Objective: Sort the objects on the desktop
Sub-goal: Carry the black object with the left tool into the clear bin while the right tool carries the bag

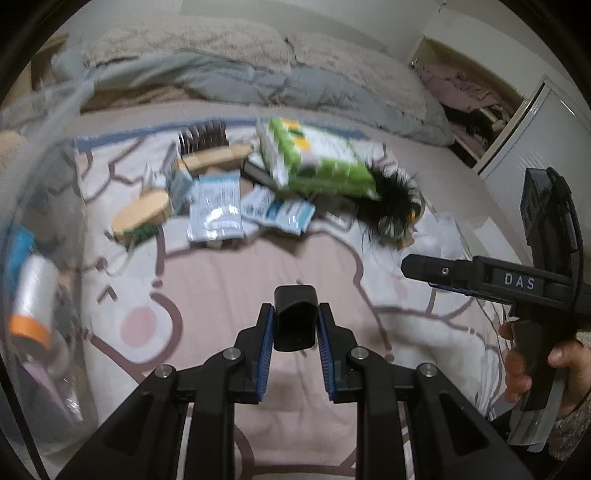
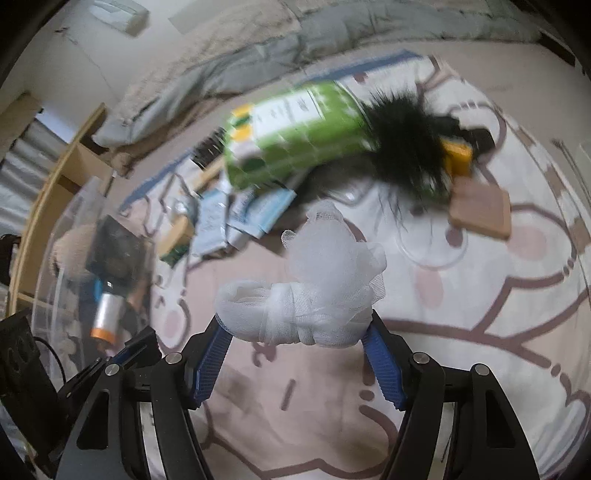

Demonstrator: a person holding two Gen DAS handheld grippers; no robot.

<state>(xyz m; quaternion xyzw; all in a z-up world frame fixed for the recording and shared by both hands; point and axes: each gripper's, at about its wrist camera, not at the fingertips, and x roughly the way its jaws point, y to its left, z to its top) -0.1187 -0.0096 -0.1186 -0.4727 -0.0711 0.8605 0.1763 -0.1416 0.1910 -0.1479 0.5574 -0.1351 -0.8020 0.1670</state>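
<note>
The left gripper (image 1: pixel 295 325) pinches a small black cap-like piece (image 1: pixel 295 319), upright, its long axis running away from the camera. The right gripper (image 2: pixel 297 332) clamps a white mesh bundle (image 2: pixel 310 295), soft and gauzy, lying crosswise between the blue pads (image 2: pixel 210 362). Beyond the bundle, on the patterned blanket (image 2: pixel 480 295), a green pack (image 2: pixel 295 136) lies slanted beside black fur (image 2: pixel 406 147).

Patterned pink bedspread (image 1: pixel 303 258), grey quilt (image 1: pixel 295 88), pale wall (image 1: pixel 461 14), open wardrobe (image 1: pixel 476 96).

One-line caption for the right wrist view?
Right claw grips white mesh bundle above pink blanket strewn with clutter.
</note>
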